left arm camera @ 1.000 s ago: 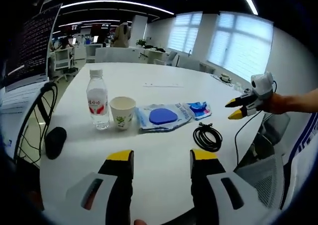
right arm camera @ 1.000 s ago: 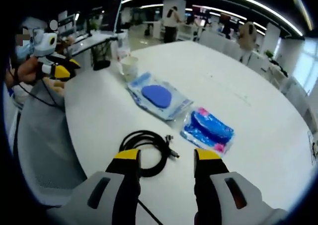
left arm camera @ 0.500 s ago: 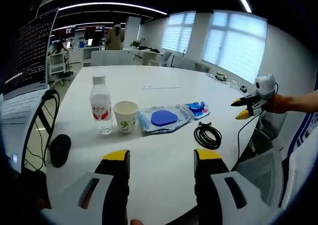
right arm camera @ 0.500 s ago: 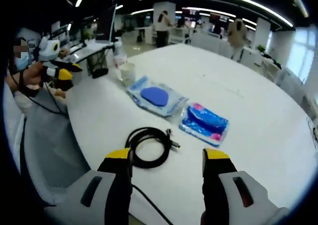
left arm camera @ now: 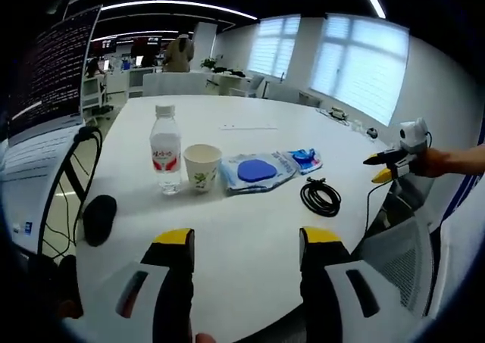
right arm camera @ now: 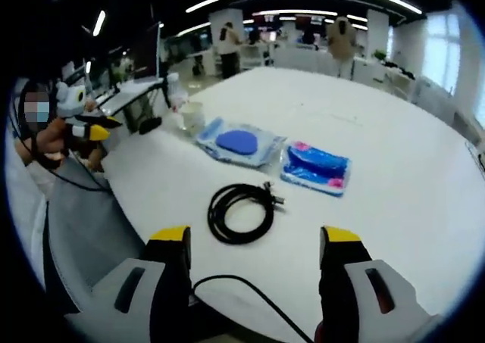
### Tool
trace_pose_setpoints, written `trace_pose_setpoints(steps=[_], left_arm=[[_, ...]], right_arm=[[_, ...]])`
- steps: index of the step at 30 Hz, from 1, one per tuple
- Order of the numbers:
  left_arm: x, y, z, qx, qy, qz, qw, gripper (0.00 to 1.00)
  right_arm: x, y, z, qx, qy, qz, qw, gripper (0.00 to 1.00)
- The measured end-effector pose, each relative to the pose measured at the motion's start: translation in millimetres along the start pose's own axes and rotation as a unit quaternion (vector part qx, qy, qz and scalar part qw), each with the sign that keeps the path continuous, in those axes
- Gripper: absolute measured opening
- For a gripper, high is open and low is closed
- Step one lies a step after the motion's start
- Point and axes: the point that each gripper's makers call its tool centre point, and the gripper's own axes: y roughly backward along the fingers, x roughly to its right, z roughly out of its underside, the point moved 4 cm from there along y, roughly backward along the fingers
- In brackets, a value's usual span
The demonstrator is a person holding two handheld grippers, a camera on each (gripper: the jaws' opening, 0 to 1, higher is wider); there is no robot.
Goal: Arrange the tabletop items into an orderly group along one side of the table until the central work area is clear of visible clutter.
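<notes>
A water bottle [left arm camera: 166,150], a paper cup [left arm camera: 201,166], a clear pouch with a blue oval [left arm camera: 255,171], a small blue packet [left arm camera: 305,159] and a coiled black cable [left arm camera: 320,196] lie in a row on the white table [left arm camera: 242,237]. My left gripper [left arm camera: 246,241] is open at the near edge, holding nothing. My right gripper [right arm camera: 258,241] is open just short of the cable [right arm camera: 241,213]; beyond it lie the blue packet [right arm camera: 316,168], the pouch [right arm camera: 239,141] and the cup [right arm camera: 190,117]. The right gripper [left arm camera: 385,168] also appears at the far right of the left gripper view.
A black mouse-like object [left arm camera: 99,216] lies at the table's left edge near hanging cables. A grey mesh chair [left arm camera: 398,256] stands at the right. A person holding the left gripper [right arm camera: 85,123] sits at the left. Office desks and people fill the background.
Both cameras have pulled back slightly, so the items sit a little farther away. The right gripper's jaws look wider apart. No object on the table has moved.
</notes>
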Motion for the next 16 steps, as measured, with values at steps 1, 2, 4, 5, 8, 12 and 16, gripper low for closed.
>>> trace_pose_setpoints(steps=[1, 2, 4, 5, 8, 12, 16], left_arm=[[0.1, -0.5, -0.4, 0.0, -0.002, 0.001, 1.0, 0.56], [0.3, -1.0, -0.5, -0.001, -0.003, 0.002, 1.0, 0.56], [0.4, -1.8, 0.0, -0.003, -0.004, 0.002, 1.0, 0.56], [0.5, -2.0, 0.4, -0.004, -0.004, 0.003, 1.0, 0.56], [1.0, -2.7, 1.1, -0.007, -0.006, 0.004, 0.9999, 0.56], [1.2, -3.2, 0.9, -0.007, -0.006, 0.004, 0.9999, 0.57], [2.3, -3.8, 1.6, -0.006, -0.006, 0.005, 1.0, 0.57]], right_arm=[[-2.2, 0.0, 0.5, 0.0, 0.002, 0.0, 1.0, 0.69], [-2.6, -0.1, 0.7, 0.0, 0.003, -0.001, 1.0, 0.69], [-3.9, -0.4, 1.1, 0.0, 0.002, -0.002, 1.0, 0.7], [-4.8, -0.4, 0.8, 0.002, 0.001, -0.003, 1.0, 0.7], [-4.6, -0.6, 1.1, 0.006, -0.004, -0.004, 1.0, 0.71], [-6.1, -1.3, 4.2, 0.002, -0.006, -0.006, 1.0, 0.72], [-10.8, -3.8, 5.7, 0.0, -0.01, -0.012, 0.9999, 0.73]])
